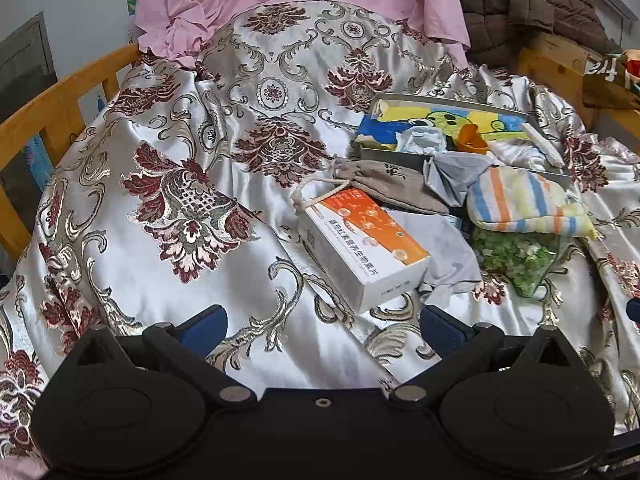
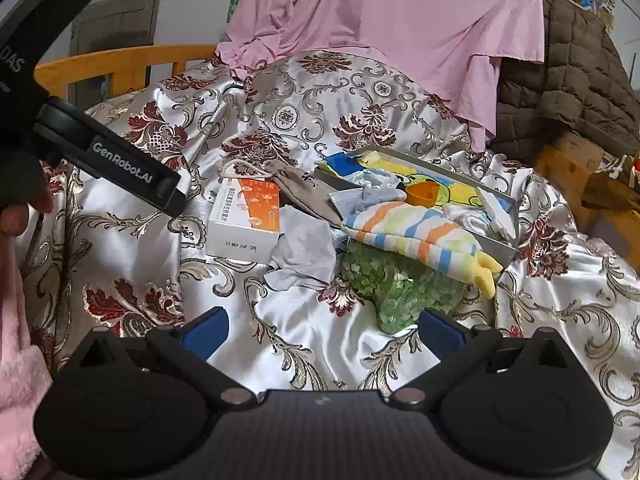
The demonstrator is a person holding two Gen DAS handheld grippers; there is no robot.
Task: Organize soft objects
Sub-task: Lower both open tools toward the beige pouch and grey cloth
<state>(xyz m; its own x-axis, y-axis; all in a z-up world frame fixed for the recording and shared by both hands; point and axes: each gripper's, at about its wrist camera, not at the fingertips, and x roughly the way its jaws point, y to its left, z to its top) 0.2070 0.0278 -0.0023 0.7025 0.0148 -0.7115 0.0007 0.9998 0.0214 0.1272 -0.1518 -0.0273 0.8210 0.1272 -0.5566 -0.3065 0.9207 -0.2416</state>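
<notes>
Jaws wide on both grippers, striped cloth point(image 2: 416, 240) half-hiding green bag point(image 2: 400, 288) — contents unclear

ahead of both claws lay a bed under a shiny silver damask cover point(image 1: 168, 152) with maroon flowers and grey scrolls, much rumpled. a wooden bed rail point(image 1: 60, 100) ran along the far left. beyond the cover, straight ahead, a pink sheet point(image 2: 400, 32) hung in loose folds, and to its right slumped a brown quilted blanket point(image 2: 568, 76) over a bare wooden frame point(image 1: 560, 60). a pale wall point(image 2: 192, 4) with a grey door point(image 2: 116, 20) stood at the far left. soft, even daylight.
</notes>
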